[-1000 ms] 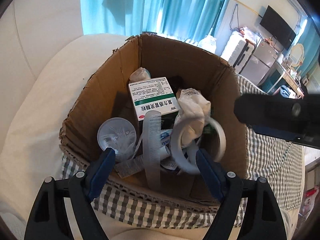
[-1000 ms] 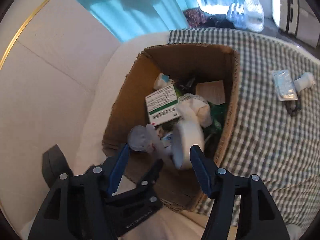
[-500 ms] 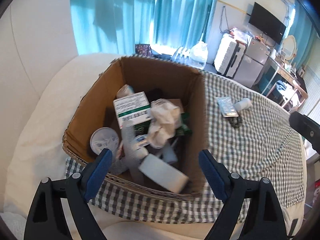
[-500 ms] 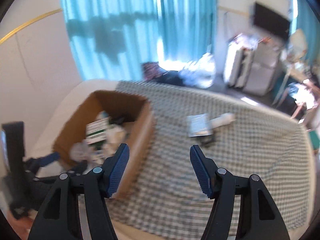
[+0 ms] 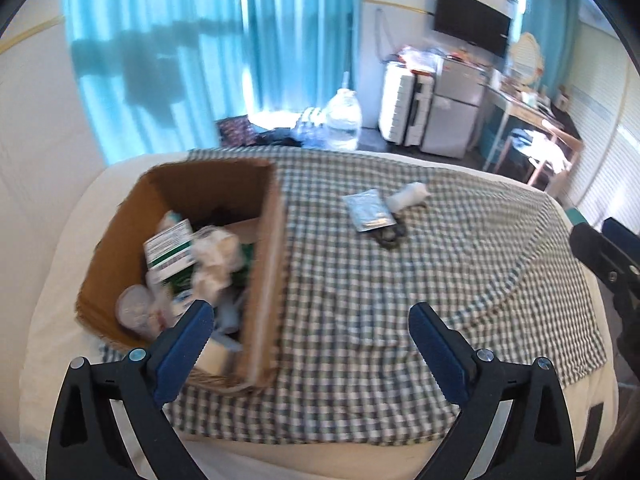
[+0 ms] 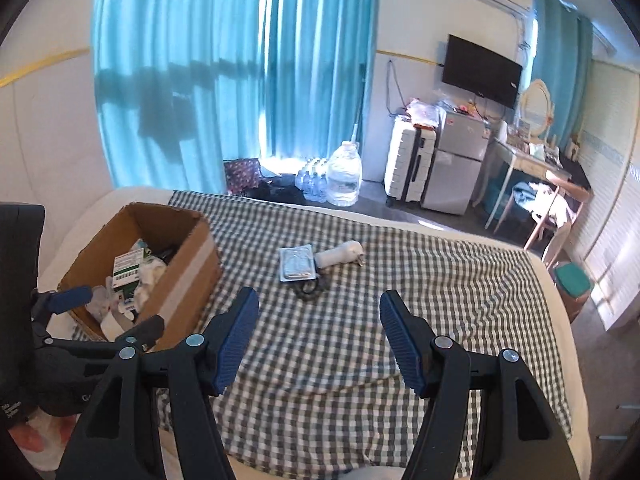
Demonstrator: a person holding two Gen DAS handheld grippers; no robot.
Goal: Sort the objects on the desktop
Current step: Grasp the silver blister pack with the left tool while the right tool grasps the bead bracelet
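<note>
My left claw (image 5: 310, 320) is spreading its jaws wider with nothing between them, hanging over the checked cloth (image 5: 400, 280) just beside the cardboard box (image 5: 264, 280). My right claw (image 6: 318, 314) stands parted at a middling width, also empty, above the same cloth. The box sits at the cloth's left end and is already heaped with sorted things: a green and white medicine carton (image 6: 127, 266), crumpled white paper (image 5: 212, 264), a clear round lid (image 5: 134, 310) and other bits too blurred to name. Still out on the cloth, well apart from the box, lie a silver foil packet (image 6: 297, 264), a white roll-shaped item (image 6: 340, 255) touching its far corner, and a small dark tangle (image 6: 310, 290) just beside the packet's near edge. From the right wrist view my left claw shows at the lower left, beside the box
</note>
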